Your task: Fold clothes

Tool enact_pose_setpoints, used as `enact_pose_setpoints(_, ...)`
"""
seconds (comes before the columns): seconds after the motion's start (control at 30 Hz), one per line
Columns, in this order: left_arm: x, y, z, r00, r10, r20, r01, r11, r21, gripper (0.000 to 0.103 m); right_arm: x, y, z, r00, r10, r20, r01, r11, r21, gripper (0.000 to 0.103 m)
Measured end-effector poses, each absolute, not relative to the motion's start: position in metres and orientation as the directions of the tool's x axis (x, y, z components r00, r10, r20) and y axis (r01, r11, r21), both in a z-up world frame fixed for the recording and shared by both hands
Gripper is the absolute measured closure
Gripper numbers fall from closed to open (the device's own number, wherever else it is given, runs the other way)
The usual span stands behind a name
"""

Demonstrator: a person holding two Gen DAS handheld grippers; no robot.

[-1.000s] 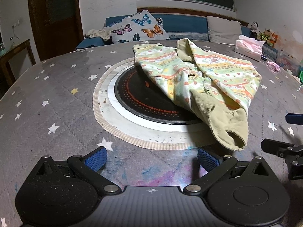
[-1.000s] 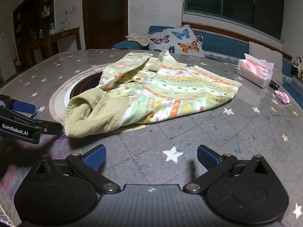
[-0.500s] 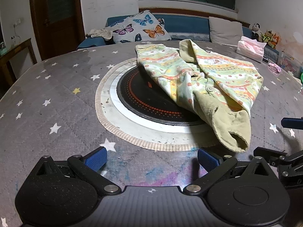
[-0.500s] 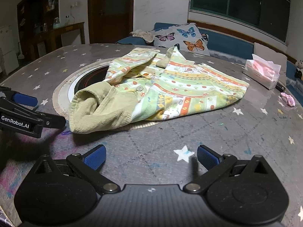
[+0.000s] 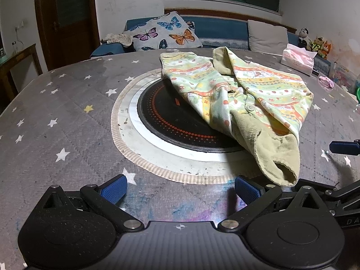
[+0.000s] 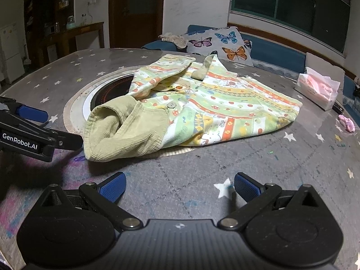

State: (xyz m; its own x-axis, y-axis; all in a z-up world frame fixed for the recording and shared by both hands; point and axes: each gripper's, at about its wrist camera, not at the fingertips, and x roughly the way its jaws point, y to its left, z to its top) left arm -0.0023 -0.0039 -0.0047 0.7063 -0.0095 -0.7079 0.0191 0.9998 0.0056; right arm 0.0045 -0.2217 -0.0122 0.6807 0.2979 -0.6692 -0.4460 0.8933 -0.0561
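A patterned child's jacket [image 5: 245,94] with khaki corduroy cuffs lies crumpled on the star-printed desk [image 5: 67,112], partly over the round black hob [image 5: 166,121] at its centre. Both the left tongs [image 5: 180,189] and the right tongs [image 6: 178,187] hover spread wide and empty over the near desk edge, the jacket's cuff just beyond them.

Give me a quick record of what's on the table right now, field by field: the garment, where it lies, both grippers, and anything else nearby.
garment: patterned child's jacket with olive corduroy cuffs, lying crumpled, not yet folded
cuff: one corduroy cuff points toward the grippers
position: partly over the round black cooktop set in the star-print table
left gripper: open, empty, close to the cuff
right gripper: open, empty, over bare table
nearby: pink tissue pack at the far right; butterfly cushion behind
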Motion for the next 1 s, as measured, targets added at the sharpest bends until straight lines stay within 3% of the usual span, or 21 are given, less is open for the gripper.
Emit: enact_pose_setpoints(1.0,0.025,0.012,0.004,0.709,0.016,-0.705,-0.002,1.000,0.021,0.000,0.049,-0.195,0.005,0.688,0.342,-0.640,-0.493,0.868,-0.067,0.000)
